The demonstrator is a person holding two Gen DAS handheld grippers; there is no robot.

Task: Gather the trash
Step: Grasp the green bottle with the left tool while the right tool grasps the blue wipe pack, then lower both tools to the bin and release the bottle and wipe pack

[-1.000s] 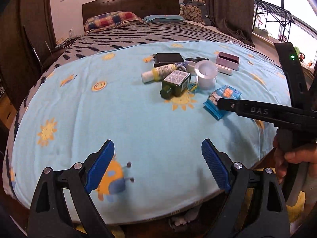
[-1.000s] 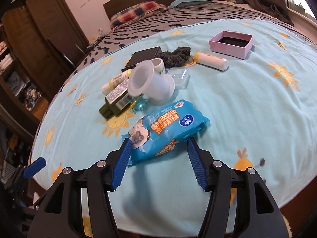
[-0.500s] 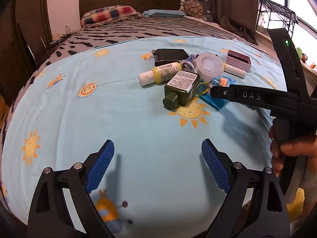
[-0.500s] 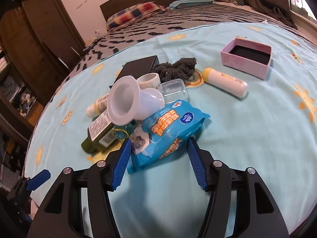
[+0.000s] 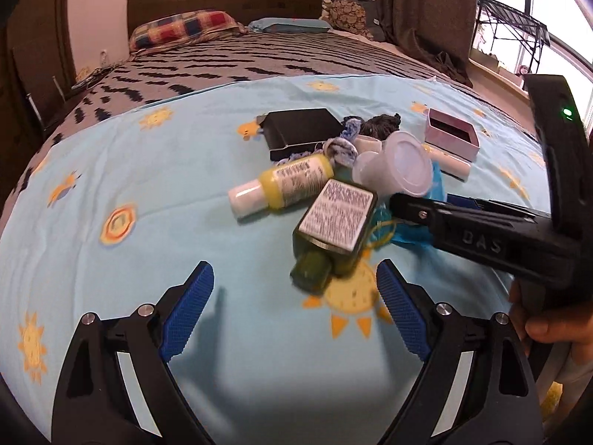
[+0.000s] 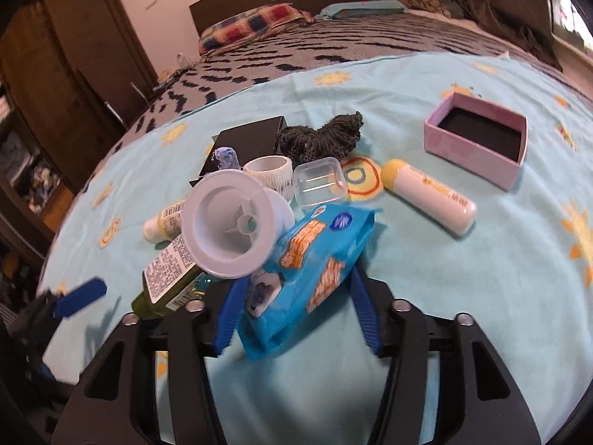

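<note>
Right gripper (image 6: 296,311): fingers apart, straddling the blue snack packet (image 6: 307,270); blue pads sit either side of the packet, can't tell whether they touch it. Packet lies on the light blue sun-print sheet (image 6: 463,296) on the bed, its far end just beside the white plastic spool (image 6: 229,230) and the clear small lid (image 6: 319,181).

Left gripper (image 5: 292,311): fingers wide apart, holding nothing, low over the sheet. Green bottle (image 5: 333,233) lies on its side just ahead, cap toward the gripper. Yellow bottle (image 5: 281,189) lies touching it on the left.

Behind the pile: black box (image 6: 248,144), dark knitted scrunchie (image 6: 322,137). Off to the right, apart from the pile: cream tube (image 6: 430,196) and open pink box (image 6: 478,141).
</note>
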